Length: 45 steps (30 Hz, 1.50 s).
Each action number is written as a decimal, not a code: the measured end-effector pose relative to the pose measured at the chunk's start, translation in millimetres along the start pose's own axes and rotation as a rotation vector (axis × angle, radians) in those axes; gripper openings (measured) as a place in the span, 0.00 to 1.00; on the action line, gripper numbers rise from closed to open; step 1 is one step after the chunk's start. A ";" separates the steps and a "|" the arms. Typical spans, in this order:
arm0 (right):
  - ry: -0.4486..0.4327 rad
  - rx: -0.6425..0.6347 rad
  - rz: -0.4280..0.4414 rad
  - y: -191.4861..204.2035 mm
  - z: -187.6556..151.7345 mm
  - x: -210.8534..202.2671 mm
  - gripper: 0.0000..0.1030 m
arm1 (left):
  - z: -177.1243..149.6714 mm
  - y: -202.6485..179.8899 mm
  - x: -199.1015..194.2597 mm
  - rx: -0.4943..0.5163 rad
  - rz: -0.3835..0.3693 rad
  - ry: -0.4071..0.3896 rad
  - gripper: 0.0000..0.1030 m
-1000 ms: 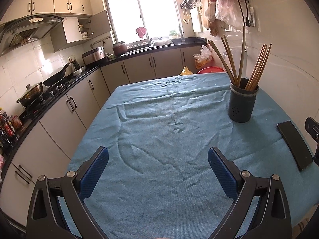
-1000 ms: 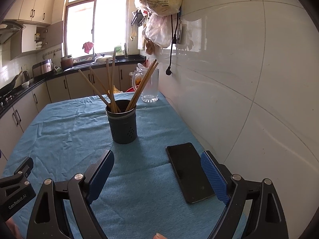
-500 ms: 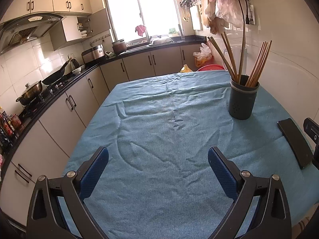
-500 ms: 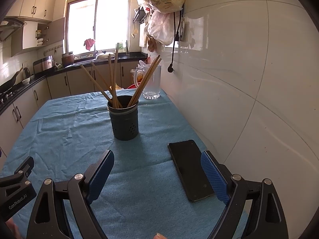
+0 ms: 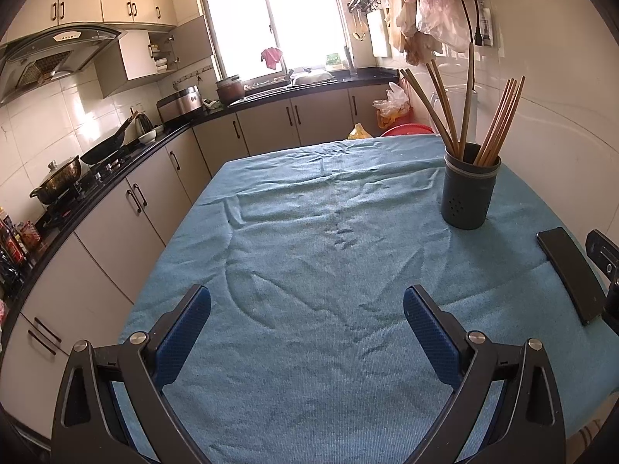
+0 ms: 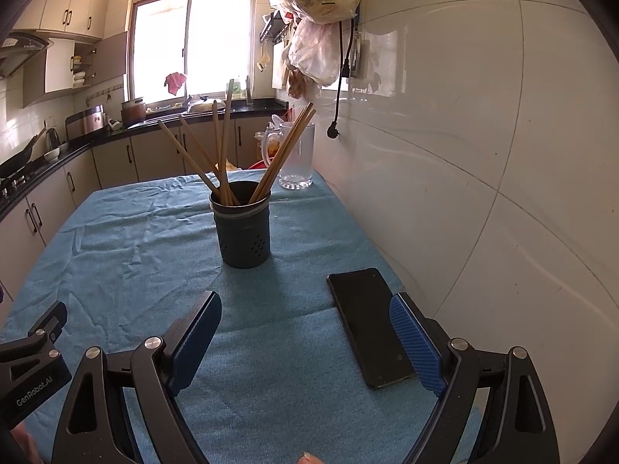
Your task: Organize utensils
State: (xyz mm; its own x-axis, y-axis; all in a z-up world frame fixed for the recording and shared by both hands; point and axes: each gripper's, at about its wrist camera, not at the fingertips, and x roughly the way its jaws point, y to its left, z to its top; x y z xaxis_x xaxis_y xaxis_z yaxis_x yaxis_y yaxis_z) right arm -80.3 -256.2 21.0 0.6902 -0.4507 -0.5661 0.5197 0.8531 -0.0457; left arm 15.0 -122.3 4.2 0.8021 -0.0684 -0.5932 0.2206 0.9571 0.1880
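Observation:
A dark grey utensil holder [image 5: 469, 189] [image 6: 243, 228] stands upright on the blue tablecloth [image 5: 321, 270] [image 6: 127, 239] near the wall. Several wooden chopsticks [image 5: 499, 123] [image 6: 222, 143] lean outward inside it. My left gripper [image 5: 307, 311] is open over the near middle of the cloth, nothing between its blue pads [image 5: 183, 332]. My right gripper [image 6: 305, 319] is open too, short of the holder, and holds nothing. Part of the right gripper [image 5: 603, 263] shows at the left wrist view's right edge, and part of the left gripper [image 6: 35, 355] at the right wrist view's lower left.
A black phone [image 6: 369, 324] [image 5: 570, 274] lies flat on the cloth beside the right gripper's right finger, close to the tiled wall [image 6: 483, 154]. A clear glass jug [image 6: 296, 158] stands at the table's far corner. Kitchen counters [image 5: 127, 154] run along the left.
Both grippers have drawn back and risen a little from the holder; it sits slightly farther off in both views. Neither gripper's opening has changed.

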 end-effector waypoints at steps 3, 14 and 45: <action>0.002 0.001 0.000 0.0 0.0 0.1 0.89 | 0.1 0.0 -0.1 0.000 0.000 0.000 0.96; 0.005 -0.005 0.001 1.8 -2.4 -0.6 0.89 | -0.8 -0.8 0.2 0.000 -0.001 0.001 0.96; 0.001 -0.015 0.003 3.5 -3.9 -3.0 0.89 | -5.2 -1.9 0.2 -0.002 -0.004 -0.001 0.96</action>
State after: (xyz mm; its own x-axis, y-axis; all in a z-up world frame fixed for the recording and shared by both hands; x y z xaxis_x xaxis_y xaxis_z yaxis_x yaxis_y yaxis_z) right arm -82.5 -250.8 19.3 0.6913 -0.4481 -0.5668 0.5101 0.8583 -0.0564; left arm 11.8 -122.6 -0.4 0.8019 -0.0721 -0.5931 0.2221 0.9575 0.1839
